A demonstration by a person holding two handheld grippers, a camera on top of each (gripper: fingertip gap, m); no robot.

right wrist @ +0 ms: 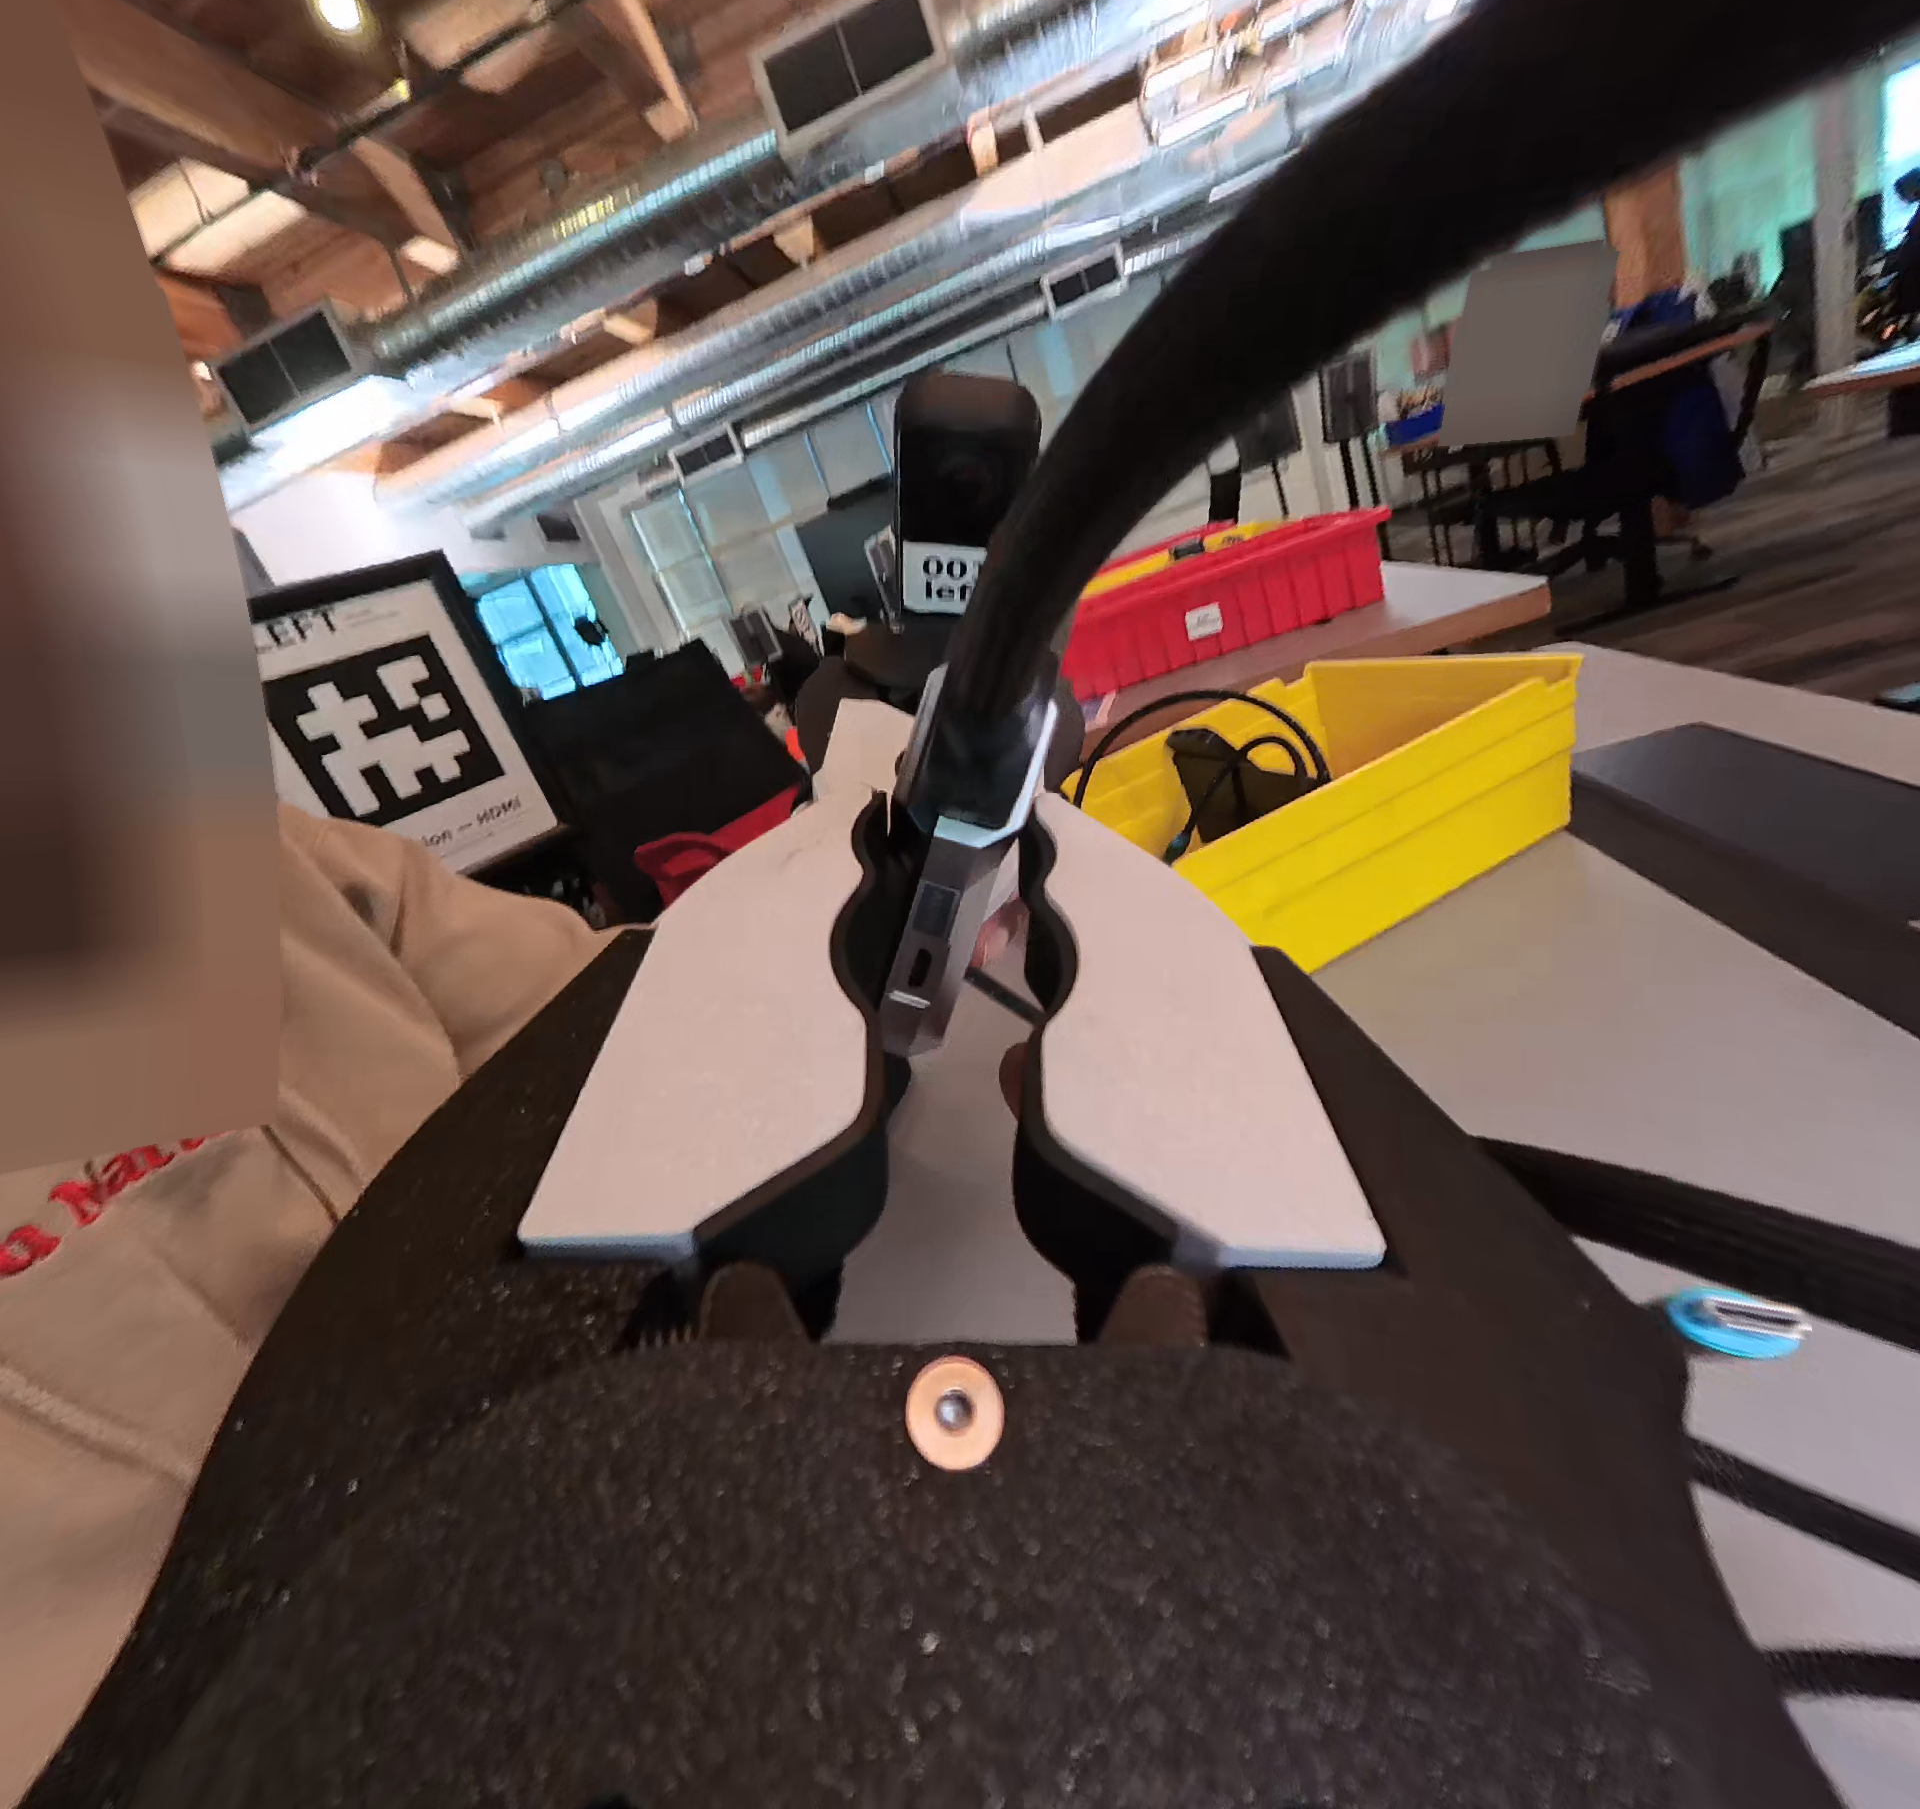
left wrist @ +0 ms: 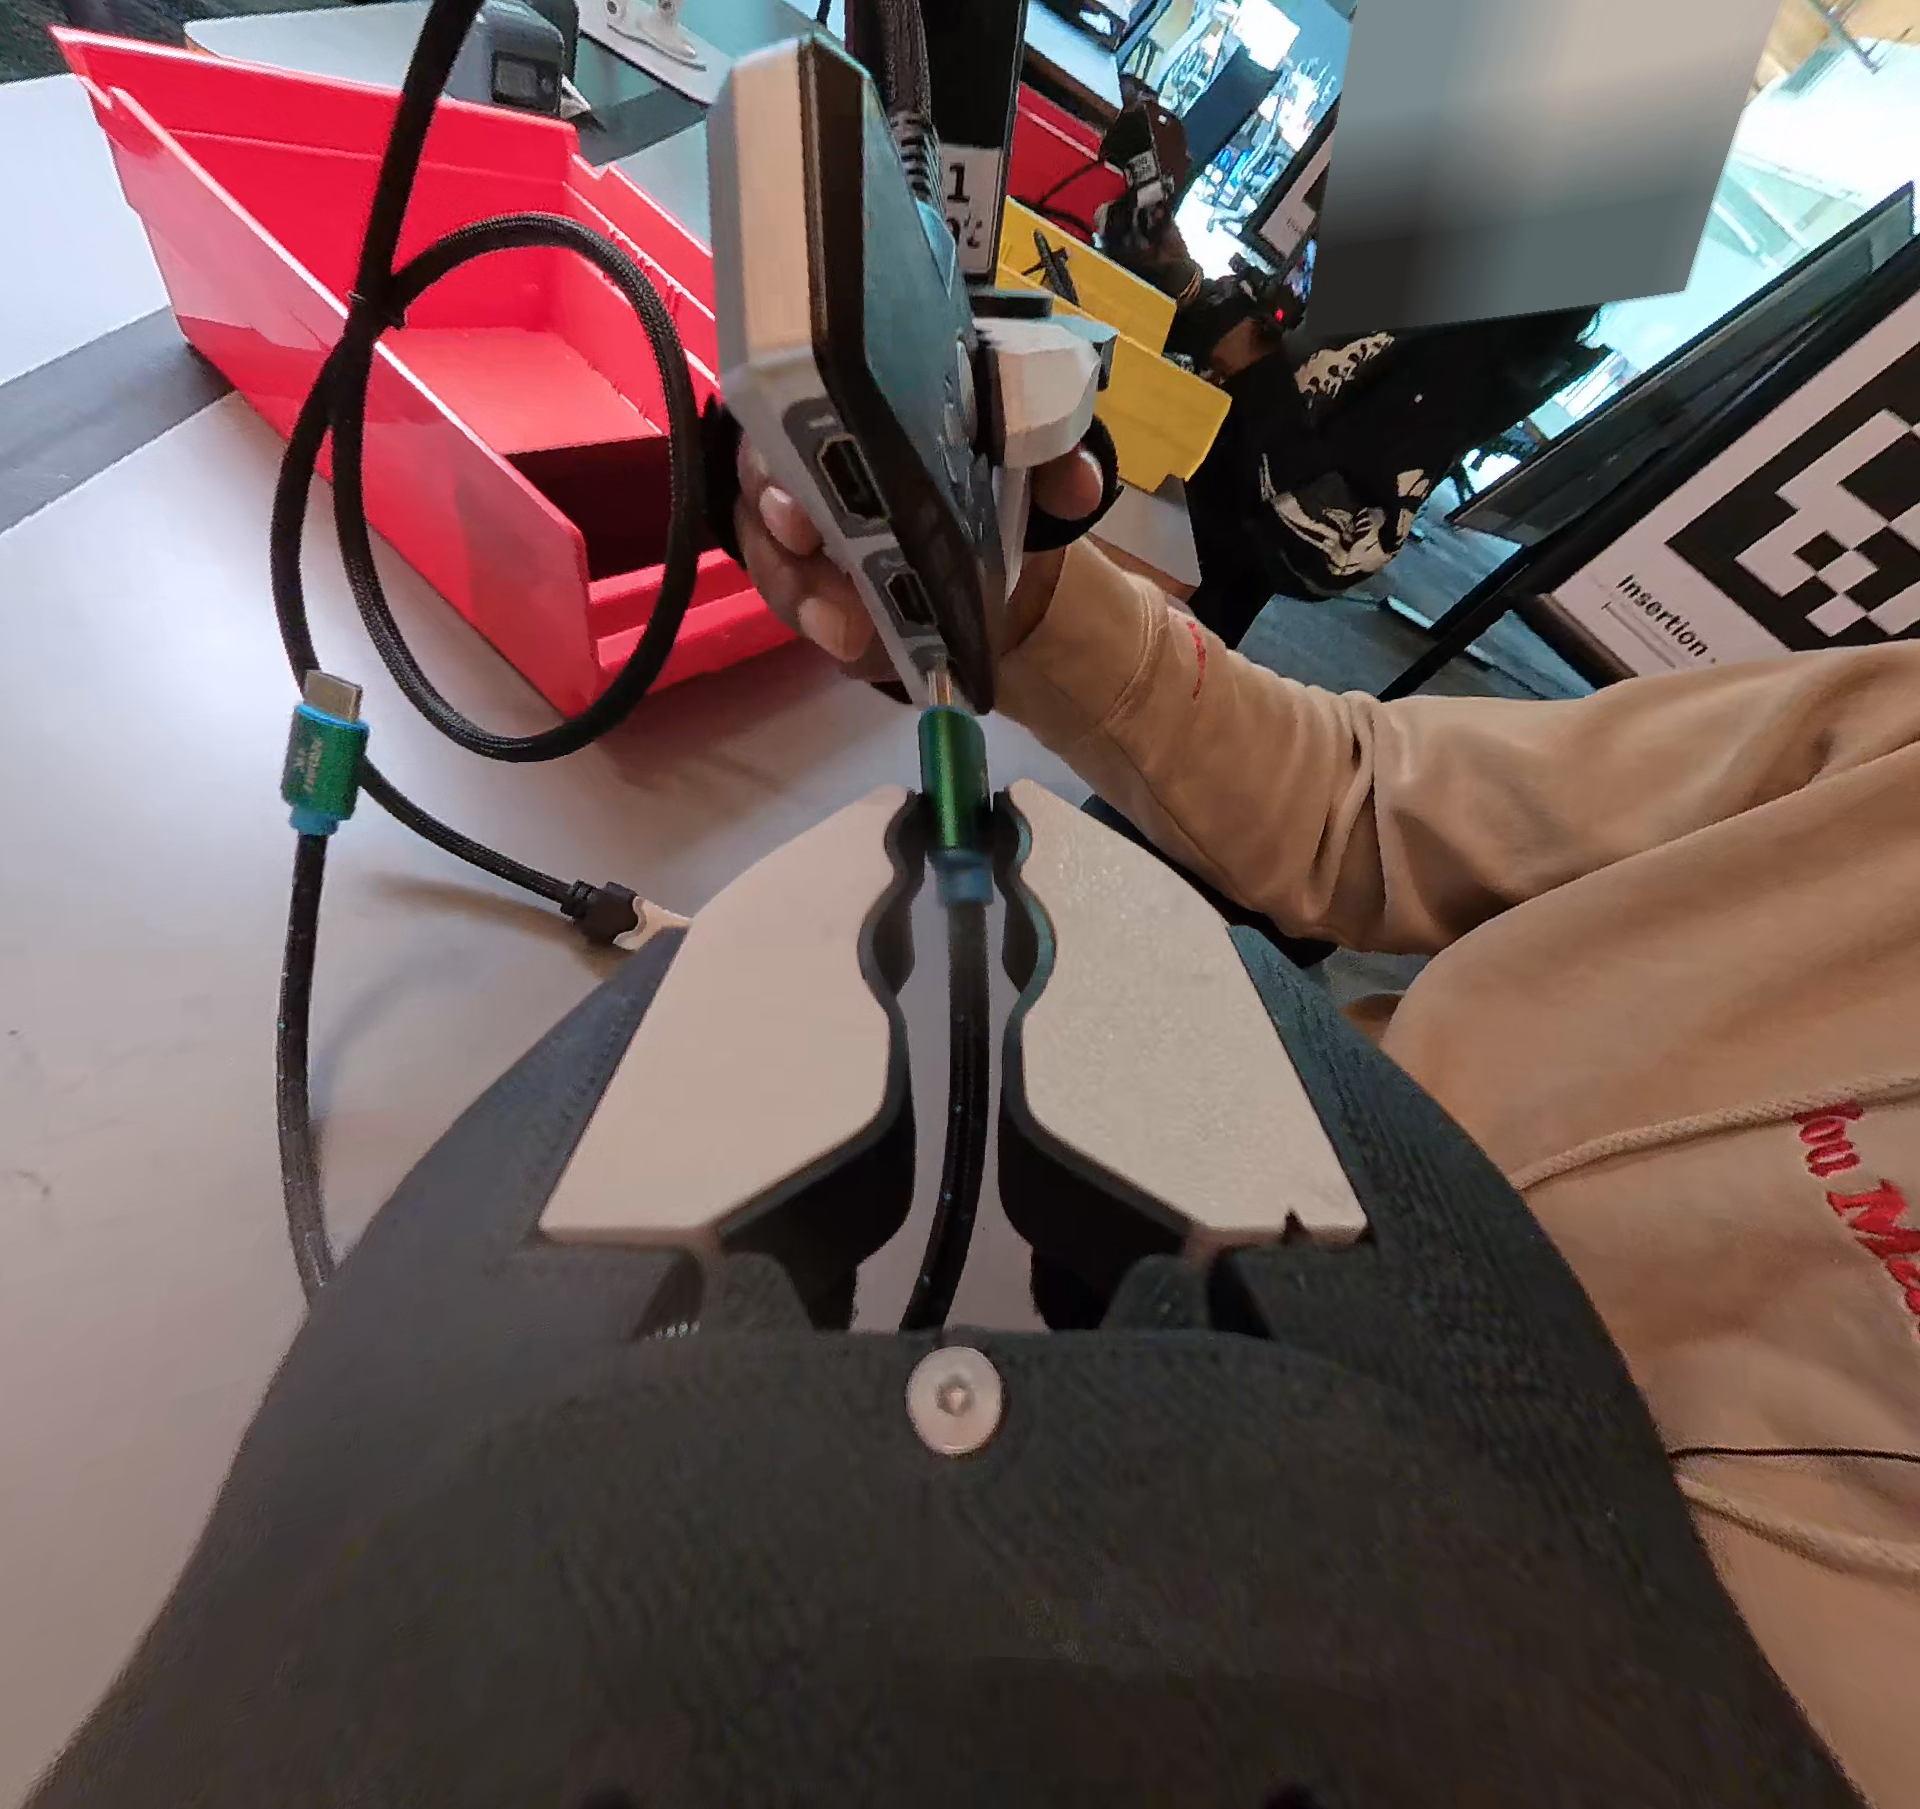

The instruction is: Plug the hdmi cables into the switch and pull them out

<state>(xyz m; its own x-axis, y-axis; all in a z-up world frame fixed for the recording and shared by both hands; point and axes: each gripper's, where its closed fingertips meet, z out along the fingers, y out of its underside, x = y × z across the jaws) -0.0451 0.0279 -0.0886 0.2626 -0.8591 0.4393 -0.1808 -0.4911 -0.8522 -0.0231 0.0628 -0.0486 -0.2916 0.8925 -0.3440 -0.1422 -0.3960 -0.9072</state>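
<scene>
Between the grey fingers of my left claw (left wrist: 954,803) sits a green HDMI plug (left wrist: 948,772), pinched near the fingertips with its braided black cable (left wrist: 951,1136) running back down the gap toward the camera. Its metal tip meets the lowest port of the switch (left wrist: 852,409), though I cannot tell how deep it sits. My right claw (right wrist: 961,845) is closed on that switch, a flat silver and black box held up off the table (left wrist: 156,980) and tilted, with two more ports bare along its edge. From its upper end a thick black cable (right wrist: 1351,201) arcs across the right wrist view and blocks much of the room behind. A second green plug (left wrist: 324,757) hangs loose on the left, its cable looping in front of a red bin (left wrist: 416,388) on the table. On the other side a yellow bin (right wrist: 1403,824) with dark cables inside stands just beyond the right claw. A beige sleeve (left wrist: 1455,772) crosses close beside the left claw, and a black and white marker board (right wrist: 384,720) stands behind.
</scene>
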